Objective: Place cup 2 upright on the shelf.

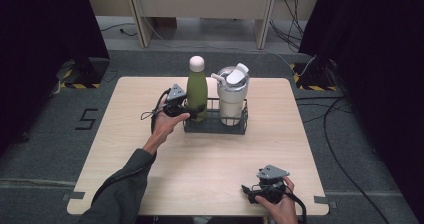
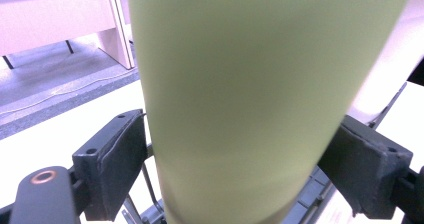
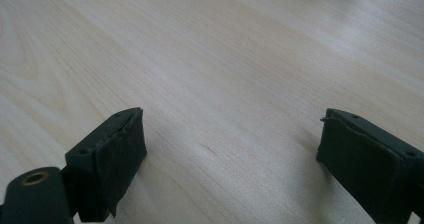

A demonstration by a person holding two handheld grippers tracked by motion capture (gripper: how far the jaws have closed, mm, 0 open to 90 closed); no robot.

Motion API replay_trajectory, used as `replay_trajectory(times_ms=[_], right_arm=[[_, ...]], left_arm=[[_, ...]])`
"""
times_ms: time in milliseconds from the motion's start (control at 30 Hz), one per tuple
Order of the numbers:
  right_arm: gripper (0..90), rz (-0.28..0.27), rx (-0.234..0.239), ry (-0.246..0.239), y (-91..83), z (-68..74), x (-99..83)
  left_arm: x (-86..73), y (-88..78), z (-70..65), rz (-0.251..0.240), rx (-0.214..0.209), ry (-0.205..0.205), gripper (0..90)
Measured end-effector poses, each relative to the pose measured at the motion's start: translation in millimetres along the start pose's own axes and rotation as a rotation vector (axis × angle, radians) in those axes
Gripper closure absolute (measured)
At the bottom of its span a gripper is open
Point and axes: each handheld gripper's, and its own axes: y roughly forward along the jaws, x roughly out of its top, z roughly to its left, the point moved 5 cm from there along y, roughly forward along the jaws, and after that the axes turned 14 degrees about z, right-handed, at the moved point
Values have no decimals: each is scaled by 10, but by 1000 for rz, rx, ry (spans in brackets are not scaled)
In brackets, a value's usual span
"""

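The fingers (image 2: 112, 164) of the left gripper (image 1: 186, 111) are seen parted on either side of the matte green bottle (image 1: 197, 91), barely clear of it; the white-capped bottle stands upright in the wire basket (image 1: 215, 126).

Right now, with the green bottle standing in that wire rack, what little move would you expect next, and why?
Probably drawing the left tongs back off the green bottle. It stands upright in the wire rack beside the white tumbler, and the pads flank it loosely, so it looks already set down.
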Motion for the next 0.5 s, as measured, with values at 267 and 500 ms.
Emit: replay_trajectory(times_ms=[267,500], right_arm=[[118,1,1,1,0,1,0],[118,0,0,-1,0,-1,0]], left_arm=[[-10,-77,6,-2,1,-2,149],[-33,-128,12,-3,-12,-12,149]])
